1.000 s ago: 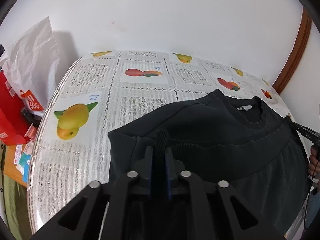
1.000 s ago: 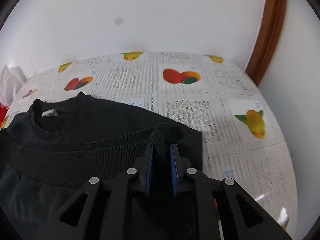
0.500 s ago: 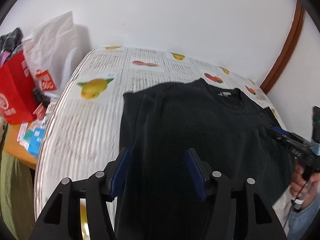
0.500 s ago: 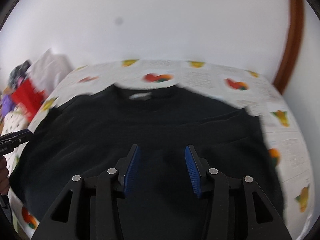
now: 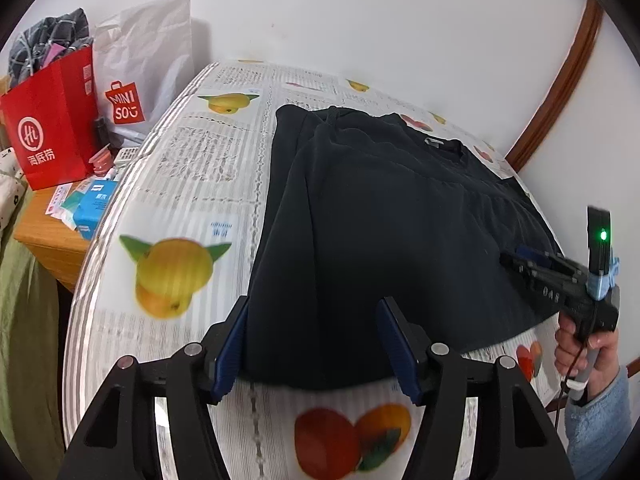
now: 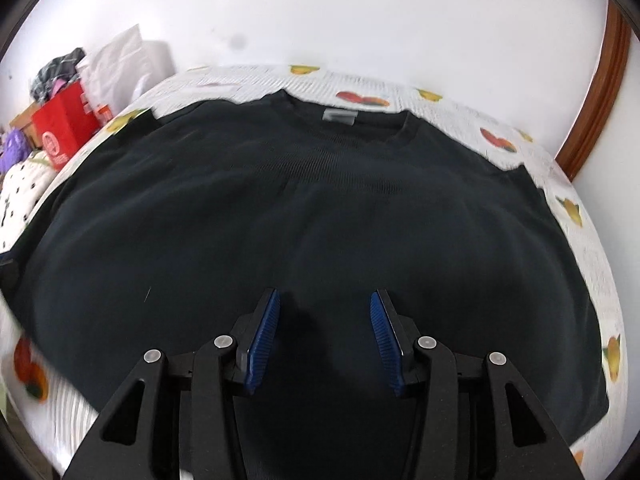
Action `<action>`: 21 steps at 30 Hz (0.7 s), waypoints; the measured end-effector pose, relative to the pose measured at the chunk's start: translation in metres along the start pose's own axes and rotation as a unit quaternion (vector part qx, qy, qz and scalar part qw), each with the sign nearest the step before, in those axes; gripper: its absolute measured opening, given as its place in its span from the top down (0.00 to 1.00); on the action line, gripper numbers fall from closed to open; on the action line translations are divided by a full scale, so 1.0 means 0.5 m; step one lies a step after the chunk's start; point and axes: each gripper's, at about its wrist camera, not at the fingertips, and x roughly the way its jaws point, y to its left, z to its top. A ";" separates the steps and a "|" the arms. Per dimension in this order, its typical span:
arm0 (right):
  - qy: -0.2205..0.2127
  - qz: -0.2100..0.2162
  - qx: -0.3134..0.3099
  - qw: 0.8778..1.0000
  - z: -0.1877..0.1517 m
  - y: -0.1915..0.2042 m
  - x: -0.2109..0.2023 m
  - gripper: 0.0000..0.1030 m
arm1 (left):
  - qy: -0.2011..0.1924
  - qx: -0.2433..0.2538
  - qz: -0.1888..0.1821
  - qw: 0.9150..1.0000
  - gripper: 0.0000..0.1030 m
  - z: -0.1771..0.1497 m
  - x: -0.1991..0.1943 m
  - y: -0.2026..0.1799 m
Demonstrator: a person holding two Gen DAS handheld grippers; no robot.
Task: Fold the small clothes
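A black long-sleeved knit sweatshirt [image 6: 304,216] lies spread on the table with the white lace-patterned cloth printed with fruit [image 5: 188,168], its round neckline with a small grey label toward the far wall and its lower part toward the near edge. The ribbed hem appears to be folded up across the chest, though the fabric is dark and partly blurred, so the fold line is hard to follow.

The left gripper [image 5: 316,340] hangs over the near left corner of the sweatshirt with its blue-padded jaws spread; they have just been opening, and the cloth lies beneath them, not pinched. The right gripper [image 6: 324,334] hangs over the near middle of the garment, jaws likewise parted after opening, nothing caught between the pads. In the left wrist view, that right gripper shows at the far right, carried by a hand [image 5: 584,348] in a pale blue fleece sleeve [image 5: 600,420], a green light glowing on its upright part.

To the left of the table, a red paper shopping bag [image 5: 52,120] and a white plastic shopping bag with a red logo [image 5: 140,64] stand on a low wooden cabinet [image 5: 52,244], among small boxes.
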 end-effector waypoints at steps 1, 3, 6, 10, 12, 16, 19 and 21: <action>0.001 0.000 -0.005 1.000 -0.018 0.002 -0.007 0.54 | -0.005 -0.003 -0.002 1.000 0.40 -0.008 -0.009 0.002; -0.014 -0.004 -0.011 1.000 -0.049 0.005 -0.027 0.54 | -0.011 -0.013 -0.008 1.000 0.40 -0.021 -0.024 0.008; -0.031 0.000 -0.013 0.999 -0.084 0.005 -0.053 0.54 | -0.016 -0.023 -0.008 1.000 0.40 -0.039 -0.044 0.018; -0.040 0.008 -0.022 0.999 -0.117 0.008 -0.074 0.54 | -0.011 -0.039 -0.013 0.999 0.40 -0.062 -0.056 0.032; -0.042 0.004 -0.031 0.999 -0.131 0.013 -0.079 0.54 | -0.007 -0.047 -0.017 0.999 0.40 -0.075 -0.058 0.036; -0.045 0.001 -0.045 0.998 -0.156 0.025 -0.081 0.54 | 0.002 -0.066 -0.034 0.997 0.40 -0.096 -0.049 0.042; -0.043 0.014 -0.027 0.999 -0.161 0.016 -0.082 0.53 | 0.008 -0.078 -0.045 0.996 0.40 -0.101 -0.036 0.040; -0.042 0.022 -0.015 0.999 -0.160 0.009 -0.081 0.53 | 0.004 -0.086 -0.051 0.995 0.40 -0.103 -0.028 0.038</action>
